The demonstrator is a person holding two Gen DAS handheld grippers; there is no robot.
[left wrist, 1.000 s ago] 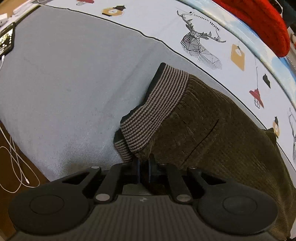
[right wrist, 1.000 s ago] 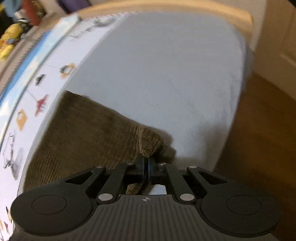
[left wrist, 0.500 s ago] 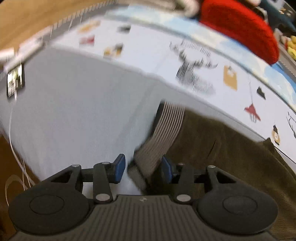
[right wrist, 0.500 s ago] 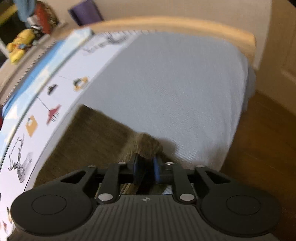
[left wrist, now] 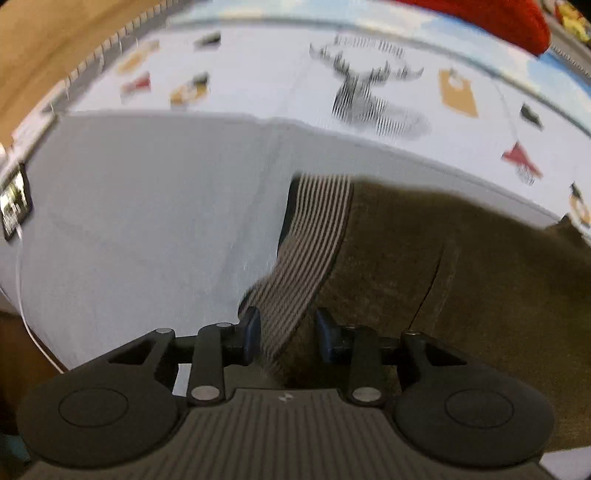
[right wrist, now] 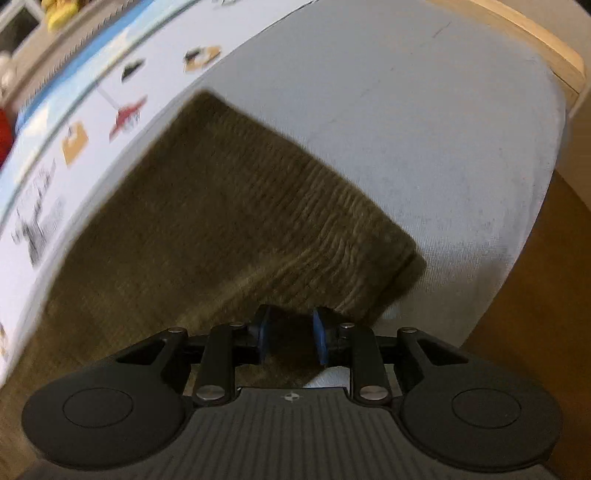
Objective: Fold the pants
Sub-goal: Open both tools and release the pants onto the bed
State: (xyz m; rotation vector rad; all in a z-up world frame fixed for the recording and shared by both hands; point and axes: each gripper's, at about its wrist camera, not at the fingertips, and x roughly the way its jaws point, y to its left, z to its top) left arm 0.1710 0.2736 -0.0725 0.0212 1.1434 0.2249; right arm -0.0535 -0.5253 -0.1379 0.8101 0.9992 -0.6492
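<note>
1. While both tools point steeply down at the bed, the olive-brown corduroy pants (left wrist: 461, 280) lie flat on the pale grey bedsheet (left wrist: 140, 229), near its front edge.
2. Seen from the left wrist, the striped brown-and-beige ribbed waistband (left wrist: 314, 236) runs down from the middle of the picture into the gap of the left gripper (left wrist: 287, 334).
3. That tool's jaws stand apart and are closing; the waistband's lower end sits between the blue pads, with daylight on either side, so nothing is pinched.
4. Seen from the right wrist, the folded far end of the pants (right wrist: 229, 221) shows its ribbed weave, one corner reaching toward the sheet's right side.
5. On the right gripper (right wrist: 290, 334), the jaws are parted and opening; the near edge of the cloth lies between the blue pads, though whether either pad touches it I cannot tell.
6. Behind the pants runs a white printed cover with a line-drawn stag (left wrist: 369, 96) and small orange and red motifs.
7. Beyond that, at the top right of the left view, sits a red knitted item (left wrist: 498, 18).
8. At the far left edge a dark phone-like device (left wrist: 14, 206) rests on the sheet, a thin white cable (left wrist: 22, 295) trailing below it.
9. Wooden floor (right wrist: 535, 314) shows to the right of the bed.
</note>
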